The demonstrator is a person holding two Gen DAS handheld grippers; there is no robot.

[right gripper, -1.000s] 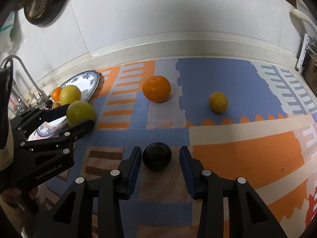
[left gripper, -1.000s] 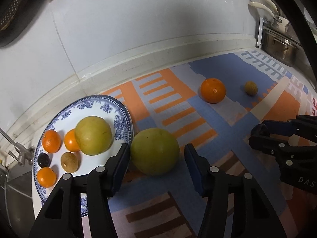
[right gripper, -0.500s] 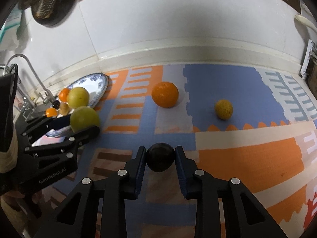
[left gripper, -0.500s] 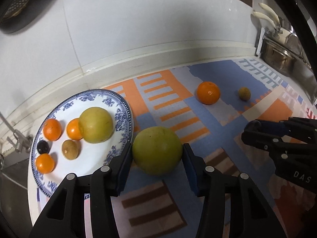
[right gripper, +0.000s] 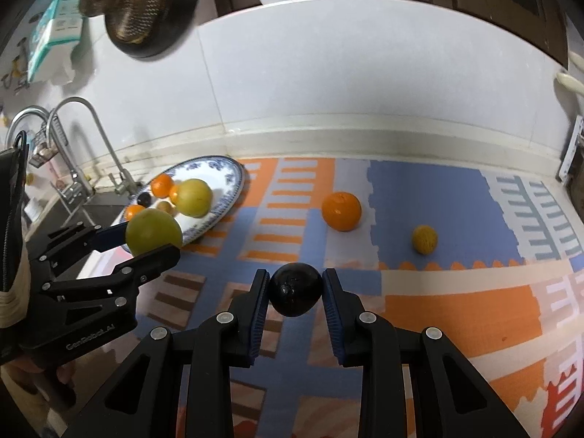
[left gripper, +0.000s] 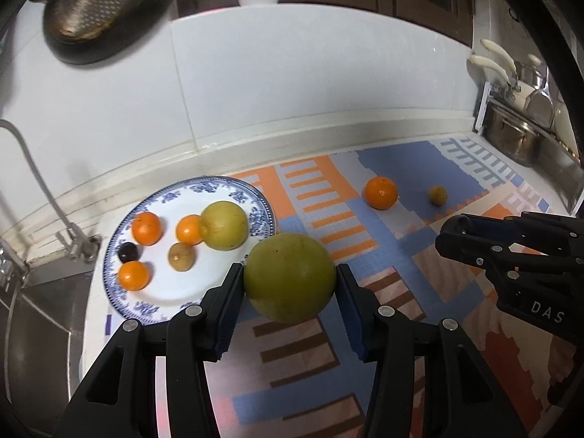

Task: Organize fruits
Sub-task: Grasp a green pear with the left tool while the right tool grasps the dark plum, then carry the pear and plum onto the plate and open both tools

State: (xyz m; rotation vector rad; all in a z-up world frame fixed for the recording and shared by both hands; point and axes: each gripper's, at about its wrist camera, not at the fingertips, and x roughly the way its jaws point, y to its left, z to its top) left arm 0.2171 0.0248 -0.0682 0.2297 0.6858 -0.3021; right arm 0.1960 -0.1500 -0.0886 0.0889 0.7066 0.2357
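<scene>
Beside the blue-patterned plate (left gripper: pixel 261 206): left gripper (left gripper: pixel 288 286) clamped on green-yellow fruit (left gripper: pixel 289 276); farther from plate, right gripper (right gripper: pixel 295 290) clamped on dark fruit (right gripper: pixel 295 294)

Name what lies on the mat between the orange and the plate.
Nothing: between the orange and the plate only bare striped mat shows, clearest in the right wrist view.

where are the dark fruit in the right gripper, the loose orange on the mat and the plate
dark fruit (right gripper: pixel 295 294), right wrist view, centre of its front face between the fingers
loose orange (right gripper: pixel 341 211), right wrist view, middle of its peel
plate (left gripper: pixel 175 288), left wrist view, bare white area near its front
</scene>
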